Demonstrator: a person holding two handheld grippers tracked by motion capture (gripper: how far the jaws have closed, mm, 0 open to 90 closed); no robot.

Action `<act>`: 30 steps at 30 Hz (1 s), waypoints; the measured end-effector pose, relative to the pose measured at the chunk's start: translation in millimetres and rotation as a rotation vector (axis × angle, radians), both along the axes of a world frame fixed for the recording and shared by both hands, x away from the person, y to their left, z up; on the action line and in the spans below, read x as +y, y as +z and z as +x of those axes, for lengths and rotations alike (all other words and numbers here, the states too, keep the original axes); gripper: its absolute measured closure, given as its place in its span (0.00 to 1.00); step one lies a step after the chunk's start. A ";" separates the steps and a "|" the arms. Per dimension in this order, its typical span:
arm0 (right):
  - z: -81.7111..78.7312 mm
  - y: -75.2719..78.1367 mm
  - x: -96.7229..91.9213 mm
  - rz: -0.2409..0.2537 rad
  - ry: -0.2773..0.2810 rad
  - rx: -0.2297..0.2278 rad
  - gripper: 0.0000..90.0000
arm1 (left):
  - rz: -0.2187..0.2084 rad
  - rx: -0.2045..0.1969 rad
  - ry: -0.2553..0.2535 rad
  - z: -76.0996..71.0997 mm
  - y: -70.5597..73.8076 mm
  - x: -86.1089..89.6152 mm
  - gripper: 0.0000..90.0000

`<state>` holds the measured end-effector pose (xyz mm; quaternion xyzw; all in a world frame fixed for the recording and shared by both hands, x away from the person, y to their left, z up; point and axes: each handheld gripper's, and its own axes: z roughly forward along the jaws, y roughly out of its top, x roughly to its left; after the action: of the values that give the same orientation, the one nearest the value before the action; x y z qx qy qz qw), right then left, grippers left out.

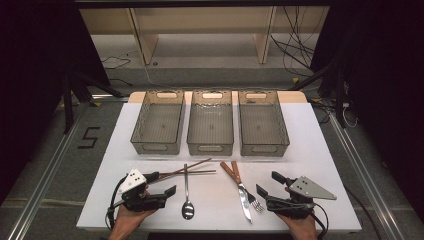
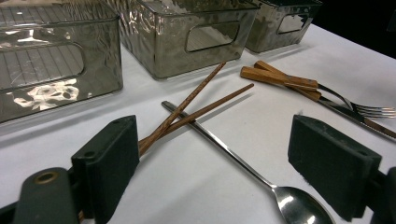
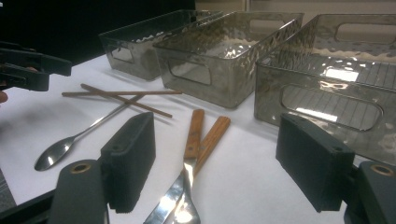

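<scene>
The two brown wooden chopsticks lie crossed over the long steel spoon on my white surface, just ahead of my left gripper, jaws open and empty. My right gripper, also open, hovers beside the wood-handled knife and fork. Three smoky plastic bins sit behind.

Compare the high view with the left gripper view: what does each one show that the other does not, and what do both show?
High view alone: both hands, the left gripper and right gripper seen whole, the floor around the table.
Left gripper view alone: the chopsticks crossing over the spoon handle in close detail.
Both: three empty bins, fork and knife with crossed wooden handles, open jaws.
</scene>
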<state>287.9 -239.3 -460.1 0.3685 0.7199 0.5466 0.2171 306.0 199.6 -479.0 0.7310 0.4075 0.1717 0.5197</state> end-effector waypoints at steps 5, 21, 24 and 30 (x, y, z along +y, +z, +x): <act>0.0 -0.1 -0.1 0.002 -0.001 0.002 0.32 | 0.009 0.006 0.003 1.4 0.5 0.5 0.18; 1.1 -0.7 0.5 0.002 0.007 0.011 0.32 | 0.142 0.061 -0.026 16.8 13.7 -2.8 0.18; 1.3 -0.9 0.7 0.002 0.009 0.010 0.32 | 0.190 0.095 -0.046 25.7 20.6 -2.9 0.18; 1.5 -1.2 1.5 0.001 0.011 0.012 0.32 | 0.290 0.118 -0.064 38.1 27.9 -6.1 0.20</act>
<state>289.4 -237.8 -461.2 0.3678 0.7229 0.5460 0.2096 344.1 193.5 -451.1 0.8199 0.3848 0.1687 0.3889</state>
